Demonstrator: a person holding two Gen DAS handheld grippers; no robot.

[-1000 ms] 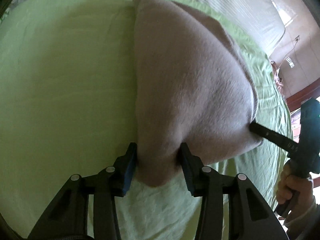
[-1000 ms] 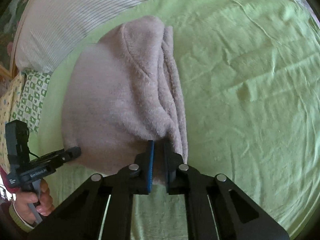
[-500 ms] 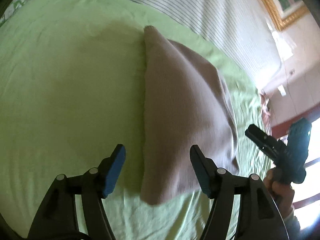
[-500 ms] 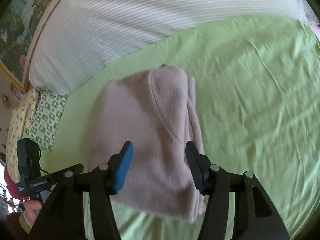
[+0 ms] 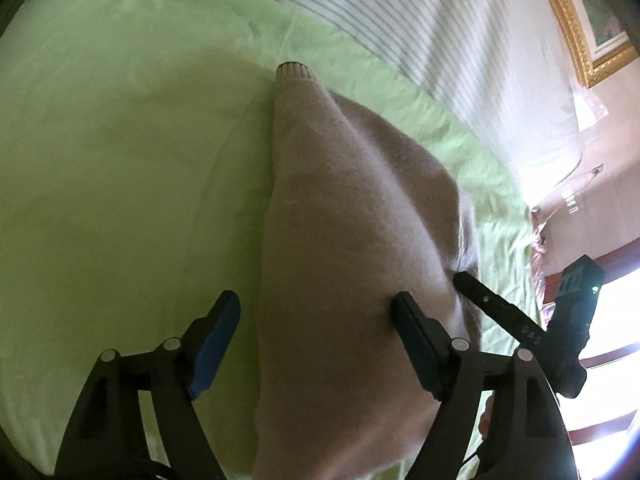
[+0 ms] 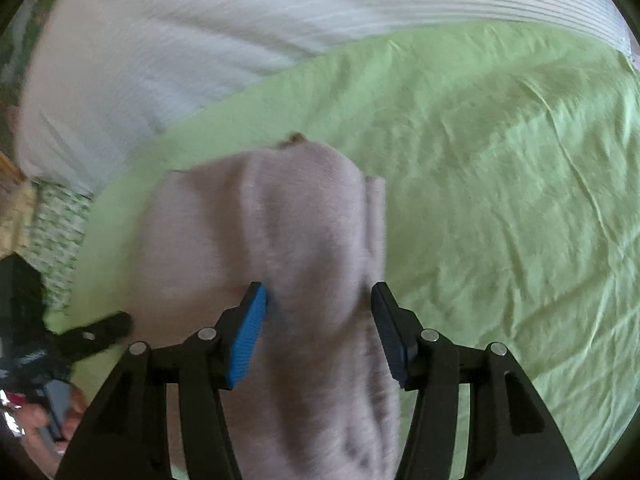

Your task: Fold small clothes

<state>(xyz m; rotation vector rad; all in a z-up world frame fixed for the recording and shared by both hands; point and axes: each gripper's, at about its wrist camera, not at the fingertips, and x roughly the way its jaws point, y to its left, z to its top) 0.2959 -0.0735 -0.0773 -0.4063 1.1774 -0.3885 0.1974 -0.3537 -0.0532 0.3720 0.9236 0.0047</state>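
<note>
From the left wrist, the left gripper (image 5: 314, 338) has fingers spread around the folded pink sweater (image 5: 352, 248) on the green bed sheet (image 5: 120, 160); from the right wrist, the right gripper (image 6: 318, 330) is likewise spread, so a snagged finger could undo the fold.

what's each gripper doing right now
left gripper: open, holding nothing, over the sweater
right gripper: open, holding nothing, over the sweater

Sweater (image 6: 280, 240) motion-blurred; near hem cut off by bottom edge, both views.
</note>
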